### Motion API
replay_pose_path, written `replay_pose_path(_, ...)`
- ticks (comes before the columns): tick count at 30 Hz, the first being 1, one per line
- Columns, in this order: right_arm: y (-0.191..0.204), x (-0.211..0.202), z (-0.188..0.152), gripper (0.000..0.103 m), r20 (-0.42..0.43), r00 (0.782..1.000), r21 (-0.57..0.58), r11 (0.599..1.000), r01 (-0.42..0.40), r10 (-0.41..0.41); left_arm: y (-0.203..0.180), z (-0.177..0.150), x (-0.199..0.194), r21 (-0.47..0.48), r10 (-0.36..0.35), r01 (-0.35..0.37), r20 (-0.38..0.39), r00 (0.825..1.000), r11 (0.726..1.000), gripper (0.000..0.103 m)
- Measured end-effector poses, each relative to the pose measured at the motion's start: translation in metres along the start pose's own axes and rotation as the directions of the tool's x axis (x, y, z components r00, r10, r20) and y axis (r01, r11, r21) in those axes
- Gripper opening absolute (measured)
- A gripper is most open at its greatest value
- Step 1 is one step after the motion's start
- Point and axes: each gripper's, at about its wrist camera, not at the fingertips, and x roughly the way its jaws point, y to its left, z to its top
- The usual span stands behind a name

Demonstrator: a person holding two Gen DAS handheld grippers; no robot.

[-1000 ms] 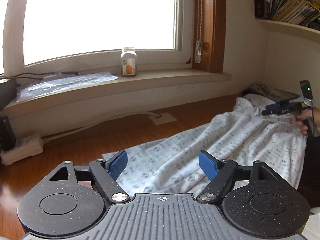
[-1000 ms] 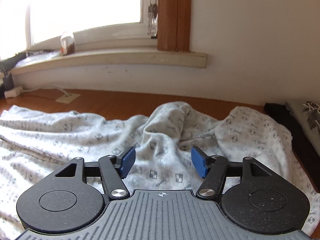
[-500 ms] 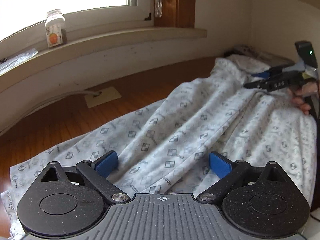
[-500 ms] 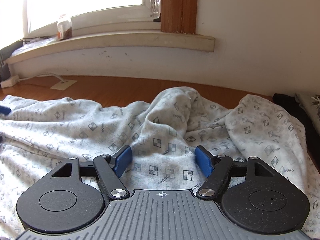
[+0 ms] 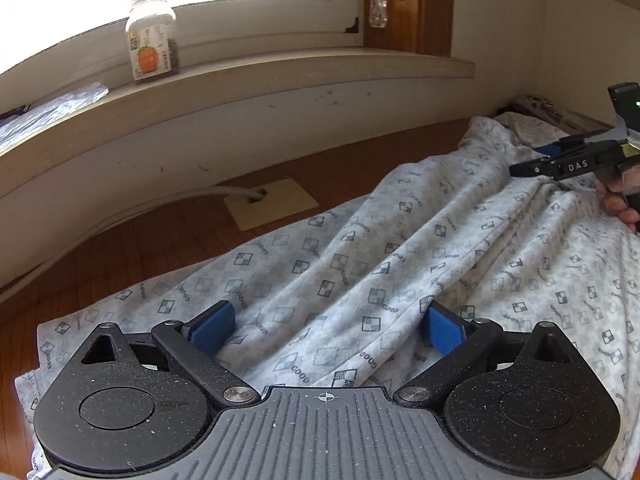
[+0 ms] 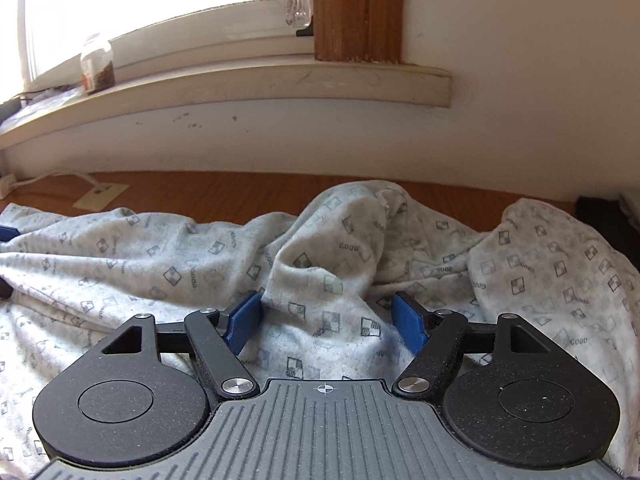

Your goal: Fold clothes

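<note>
Patterned garment (image 5: 360,264) spread long and rumpled across wooden worktop (image 5: 168,240), below the windowsill (image 5: 280,72). Near end flat, far end bunched into a raised hump (image 6: 344,236) with deep creases.

Left gripper (image 5: 326,328): spread about as wide as it goes, jaws just been opening, nothing clamped. Angled down over the near end of the garment; a long fold ridge runs between the blue pads (image 5: 212,326), no pinch visible.

Right gripper (image 6: 326,318): partly open, opened further over the last second and now about steady, nothing gripped. Cloth lies between the pads, pads not pressing. Seen from the left camera as the black tool (image 5: 560,166) over the far end, with a hand (image 5: 618,204) behind it.

Handling, judged: thin knit cotton, light, fully limp, no stiffness to lean on. Drapes and sags once lifted, so needs two hold points. Not slippery on rubber pads, not fragile. Creases likely to carry into the fold unless pulled taut first.

Where to grab, judged: corners or hem edge, not mid-panel. Left at the flat near corner (image 5: 52,336), single layer easy to pinch. Right at the far edge past the hump, after checking layer count; hump probably holds several layers. Then tension between the two ends and flatten.

Risk: pinching a ridge mid-cloth drags extra layers.
</note>
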Motion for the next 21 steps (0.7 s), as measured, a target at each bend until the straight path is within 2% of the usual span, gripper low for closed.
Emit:
replay_pose_path(5, 0.002, 0.000, 0.002, 0.072, 0.002, 1.000, 0.000, 1.000, -0.018, 0.018, 0.008, -0.005, -0.007, 0.007, -0.001, 0.001, -0.005, 1.000, 1.000, 0.101)
replay_pose_path(9, -0.005, -0.023, -0.006, 0.072, 0.047, 0.998, 0.031, 0.998, -0.052, 0.050, 0.011, -0.002, -0.021, 0.014, -0.016, 0.016, 0.019, 1.000, 1.000, 0.102)
replay_pose_path(12, -0.018, -0.051, -0.002, 0.072, 0.087, 0.996, 0.035, 0.999, -0.030, 0.027, 0.017, 0.011, -0.031, 0.006, -0.048, 0.048, 0.053, 0.997, 0.999, 0.103)
replay_pose_path(16, -0.046, -0.072, 0.014, 0.071, 0.099, 0.987, 0.014, 0.992, 0.122, -0.123, 0.035, 0.032, -0.027, 0.008, -0.082, 0.082, 0.111, 0.990, 0.997, 0.103)
replay_pose_path(19, -0.075, -0.056, 0.020, 0.071, 0.004, 0.982, 0.056, 0.980, 0.191, -0.191, 0.049, 0.046, -0.016, 0.016, -0.106, 0.105, 0.150, 0.983, 0.994, 0.103)
replay_pose_path(21, -0.085, -0.041, 0.015, 0.071, -0.060, 0.970, 0.066, 0.969, 0.240, -0.236, 0.057, 0.054, -0.004, 0.027, -0.131, 0.129, 0.144, 0.981, 0.991, 0.103)
